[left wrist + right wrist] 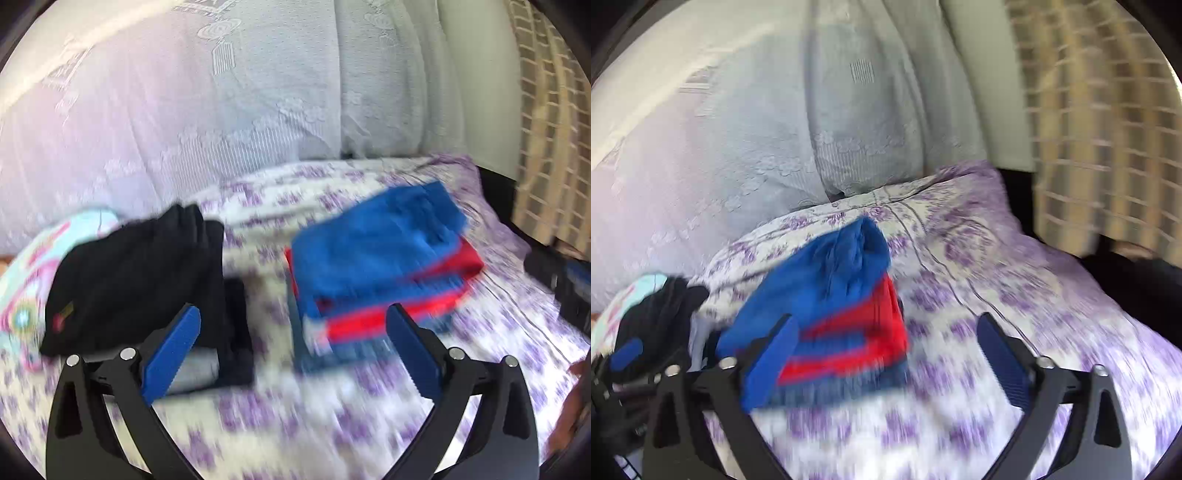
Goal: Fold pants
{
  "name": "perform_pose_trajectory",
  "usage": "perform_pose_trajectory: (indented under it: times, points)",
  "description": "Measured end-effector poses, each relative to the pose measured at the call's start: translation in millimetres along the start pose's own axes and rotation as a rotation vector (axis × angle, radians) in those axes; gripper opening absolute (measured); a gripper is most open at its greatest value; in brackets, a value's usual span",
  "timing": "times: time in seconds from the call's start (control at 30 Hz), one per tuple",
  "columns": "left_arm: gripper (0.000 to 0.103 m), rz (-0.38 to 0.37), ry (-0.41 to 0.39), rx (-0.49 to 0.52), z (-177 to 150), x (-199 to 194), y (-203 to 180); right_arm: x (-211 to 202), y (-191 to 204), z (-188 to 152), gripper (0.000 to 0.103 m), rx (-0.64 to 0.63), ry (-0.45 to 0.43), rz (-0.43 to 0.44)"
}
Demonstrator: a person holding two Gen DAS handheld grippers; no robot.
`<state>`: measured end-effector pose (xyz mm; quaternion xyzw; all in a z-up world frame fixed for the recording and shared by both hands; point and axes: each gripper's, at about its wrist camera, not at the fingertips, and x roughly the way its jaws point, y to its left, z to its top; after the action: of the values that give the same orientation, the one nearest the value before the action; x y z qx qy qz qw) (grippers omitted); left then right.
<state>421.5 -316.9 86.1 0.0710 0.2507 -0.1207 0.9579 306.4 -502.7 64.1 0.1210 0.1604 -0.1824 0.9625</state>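
Both grippers, left (291,354) and right (886,354), gaping wide, holding nothing; blue-red pants (376,254) lying folded; next: reaching for black pants (136,273), pinching waistband corners evenly.

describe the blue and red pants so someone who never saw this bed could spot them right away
Start at the bed with the purple-flowered sheet. Two folded piles lie on it: the blue and red pants sit toward the checked curtain side. Bright blue with red stripes, unlike the black garment beside them.

blue-red pants (376,254) — folded; on bed
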Motion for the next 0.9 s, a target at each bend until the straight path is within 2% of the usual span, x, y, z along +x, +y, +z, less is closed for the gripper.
perform_pose_trajectory:
  times: [0.07,0.1,0.17,0.23,0.33,0.43,0.53,0.9]
  points:
    - [0.098,-0.008,0.026,-0.055,-16.3,-8.9,-0.6,-21.1,8.7,-20.5,0.099,-0.036,-0.012,-0.025]
    - [0.098,-0.016,0.037,-0.088,-22.9,-11.4,-0.9,-29.5,12.2,-28.2,0.099,-0.046,-0.036,-0.073]
    - [0.098,-0.011,0.049,-0.118,-29.6,-15.4,-4.4,-33.8,17.1,-32.7,0.099,-0.062,-0.047,-0.097]
    - [0.098,-0.005,0.031,-0.103,-31.1,-19.6,-7.8,-37.1,18.3,-33.5,0.099,-0.073,-0.057,-0.099]
    - [0.098,-0.005,-0.043,-0.035,-37.6,-28.9,-12.7,-45.7,12.2,-45.5,0.099,-0.068,-0.128,-0.094]
    - [0.098,-0.001,-0.067,0.015,-41.3,-34.1,-18.6,-43.3,7.4,-49.4,0.099,-0.069,-0.1,-0.084]
    - [0.098,-0.046,-0.043,0.01,-41.9,-32.0,-20.4,-42.9,5.1,-49.4,0.099,-0.069,-0.084,-0.071]
    - [0.098,-0.024,-0.008,-0.015,-50.5,-29.3,-13.1,-42.5,14.9,-53.7,0.099,-0.112,-0.07,-0.062]
